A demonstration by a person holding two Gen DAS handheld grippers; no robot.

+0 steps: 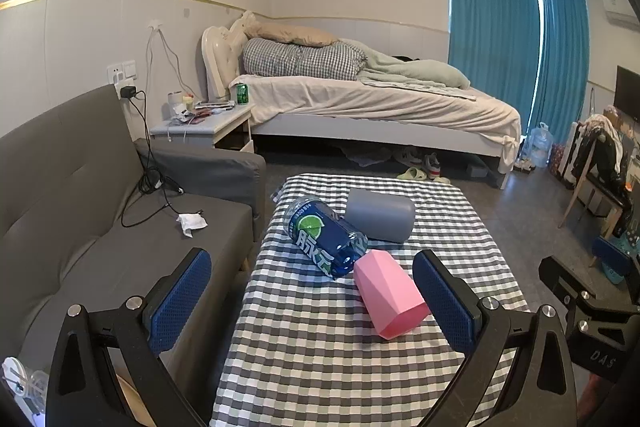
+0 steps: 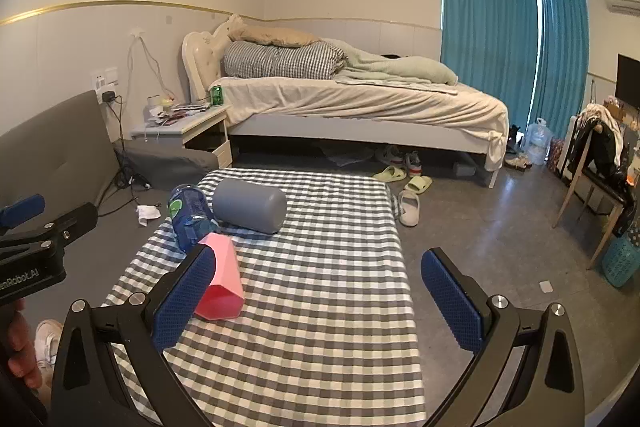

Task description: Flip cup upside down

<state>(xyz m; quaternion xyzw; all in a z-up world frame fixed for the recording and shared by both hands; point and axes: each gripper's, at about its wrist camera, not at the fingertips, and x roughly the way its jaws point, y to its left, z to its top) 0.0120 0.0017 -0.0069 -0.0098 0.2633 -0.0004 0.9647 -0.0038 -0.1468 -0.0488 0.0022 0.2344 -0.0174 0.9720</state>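
Note:
A pink faceted cup lies on its side on the checked table, its open mouth toward me. It also shows in the right wrist view. A grey cup lies on its side farther back, also in the right wrist view. My left gripper is open and empty, above the table's near part, with the pink cup just inside its right finger. My right gripper is open and empty, with the pink cup partly behind its left finger.
A blue plastic bottle lies between the two cups, touching the pink one. A grey sofa stands left of the table. A bed, nightstand, slippers and a chair lie beyond.

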